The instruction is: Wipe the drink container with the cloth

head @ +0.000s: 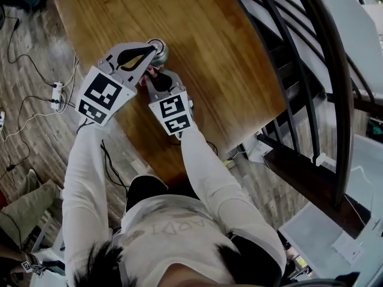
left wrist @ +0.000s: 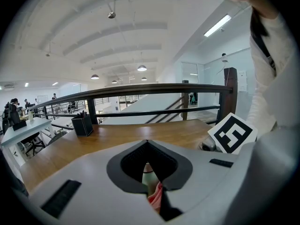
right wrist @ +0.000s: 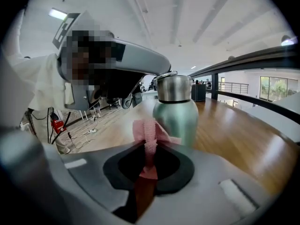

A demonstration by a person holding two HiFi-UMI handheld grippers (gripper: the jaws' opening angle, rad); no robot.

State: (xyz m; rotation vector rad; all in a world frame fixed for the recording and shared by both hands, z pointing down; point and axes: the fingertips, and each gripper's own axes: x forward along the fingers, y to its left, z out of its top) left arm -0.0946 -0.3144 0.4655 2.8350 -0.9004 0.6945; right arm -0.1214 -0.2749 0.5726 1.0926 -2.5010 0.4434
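A green metal bottle (head: 159, 52) with a steel lid stands on the round wooden table (head: 227, 58). My left gripper (head: 149, 52) reaches it from the left, and its jaws look shut on the bottle's top. In the left gripper view only a strip of the bottle (left wrist: 148, 176) shows between the jaws. A pink cloth (head: 152, 72) is pinched in my right gripper (head: 154, 78), just in front of the bottle. The right gripper view has the cloth (right wrist: 149, 135) touching the bottle's (right wrist: 177, 111) lower left side, with the left gripper (right wrist: 140, 60) above it.
A black pen holder (left wrist: 83, 124) stands far back on the table. A dark railing (head: 326, 70) and stairs run past the table's right edge. Cables and a power strip (head: 57, 94) lie on the floor to the left.
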